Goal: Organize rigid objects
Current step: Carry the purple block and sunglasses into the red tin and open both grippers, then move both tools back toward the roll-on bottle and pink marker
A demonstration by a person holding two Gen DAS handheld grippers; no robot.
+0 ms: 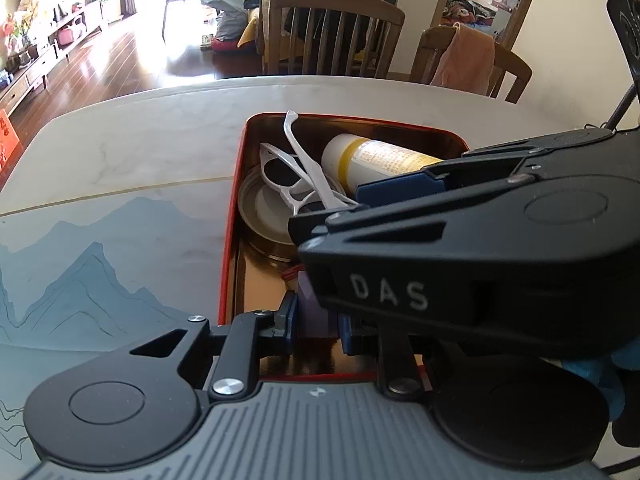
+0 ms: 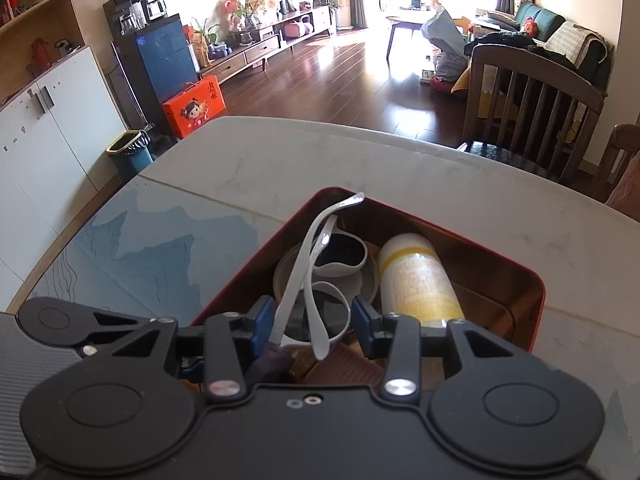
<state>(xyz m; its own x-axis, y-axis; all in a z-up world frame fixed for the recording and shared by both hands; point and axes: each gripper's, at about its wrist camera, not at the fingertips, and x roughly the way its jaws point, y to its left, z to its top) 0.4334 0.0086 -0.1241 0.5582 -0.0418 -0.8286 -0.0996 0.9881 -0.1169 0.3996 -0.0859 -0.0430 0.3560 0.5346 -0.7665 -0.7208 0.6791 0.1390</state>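
A red tin box sits on the table and holds white sunglasses, a white and yellow bottle and a round metal lid. My left gripper is low inside the box, shut on a purple block. My right gripper hovers over the sunglasses, jaws open on either side of them; it also crosses the left wrist view.
The table is pale marble with a blue mountain-print mat left of the box. Wooden chairs stand at the far edge. A brown flat object lies in the box near my right gripper.
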